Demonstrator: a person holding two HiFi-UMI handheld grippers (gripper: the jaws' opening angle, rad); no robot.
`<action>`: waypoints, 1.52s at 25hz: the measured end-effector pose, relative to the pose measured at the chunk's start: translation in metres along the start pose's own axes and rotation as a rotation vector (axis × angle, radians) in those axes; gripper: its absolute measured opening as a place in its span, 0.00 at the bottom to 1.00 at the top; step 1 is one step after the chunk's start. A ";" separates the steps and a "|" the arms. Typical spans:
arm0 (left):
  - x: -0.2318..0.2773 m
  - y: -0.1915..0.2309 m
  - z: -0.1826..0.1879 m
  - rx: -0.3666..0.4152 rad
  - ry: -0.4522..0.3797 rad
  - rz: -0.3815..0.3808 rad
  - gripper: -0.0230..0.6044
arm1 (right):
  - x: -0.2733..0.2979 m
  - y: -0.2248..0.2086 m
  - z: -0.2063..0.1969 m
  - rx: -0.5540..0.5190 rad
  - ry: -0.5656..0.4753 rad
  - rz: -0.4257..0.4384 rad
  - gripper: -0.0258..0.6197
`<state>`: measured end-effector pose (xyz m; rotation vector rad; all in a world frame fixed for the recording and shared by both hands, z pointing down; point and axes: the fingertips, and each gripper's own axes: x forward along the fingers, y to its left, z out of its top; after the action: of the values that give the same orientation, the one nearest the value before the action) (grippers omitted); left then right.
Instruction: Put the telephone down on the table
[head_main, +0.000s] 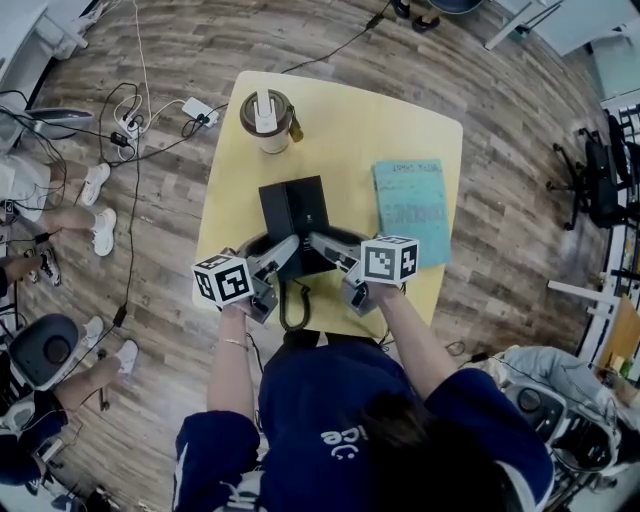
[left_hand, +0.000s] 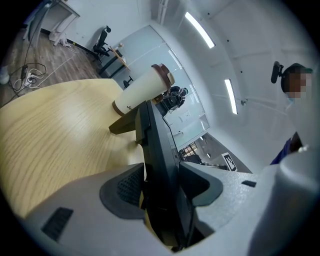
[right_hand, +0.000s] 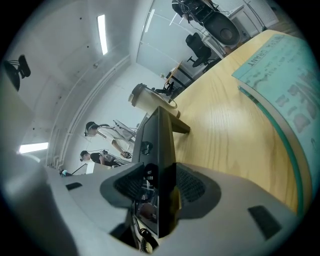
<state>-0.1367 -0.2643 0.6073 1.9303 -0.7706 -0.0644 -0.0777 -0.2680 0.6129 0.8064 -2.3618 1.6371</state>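
A black telephone (head_main: 295, 208) sits over the near middle of the yellow table (head_main: 400, 140), its dark cord (head_main: 290, 305) looping off the front edge. My left gripper (head_main: 285, 255) holds its near left side and my right gripper (head_main: 325, 245) its near right side. In the left gripper view the telephone (left_hand: 157, 150) runs edge-on between the pads, which press on it, and its far foot meets the tabletop. The right gripper view shows the same telephone (right_hand: 159, 145) clamped between the grey pads (right_hand: 192, 185). Whether its near end rests on the table is hidden.
A lidded cup (head_main: 266, 120) stands at the back of the table, behind the telephone. A teal booklet (head_main: 410, 208) lies flat to the right. Cables and a power strip (head_main: 197, 110) lie on the wooden floor at the left, with seated people's legs and chairs around.
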 end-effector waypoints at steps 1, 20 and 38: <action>0.001 0.001 0.000 0.002 0.007 -0.002 0.37 | 0.001 -0.001 0.000 -0.006 0.005 -0.001 0.37; 0.010 0.016 0.004 0.045 0.044 0.024 0.38 | 0.013 -0.010 0.006 -0.056 -0.005 0.002 0.37; 0.014 0.026 -0.008 0.072 0.149 0.059 0.39 | 0.018 -0.019 -0.005 -0.075 0.029 -0.011 0.37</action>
<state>-0.1349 -0.2725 0.6366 1.9547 -0.7379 0.1431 -0.0844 -0.2743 0.6381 0.7750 -2.3796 1.5351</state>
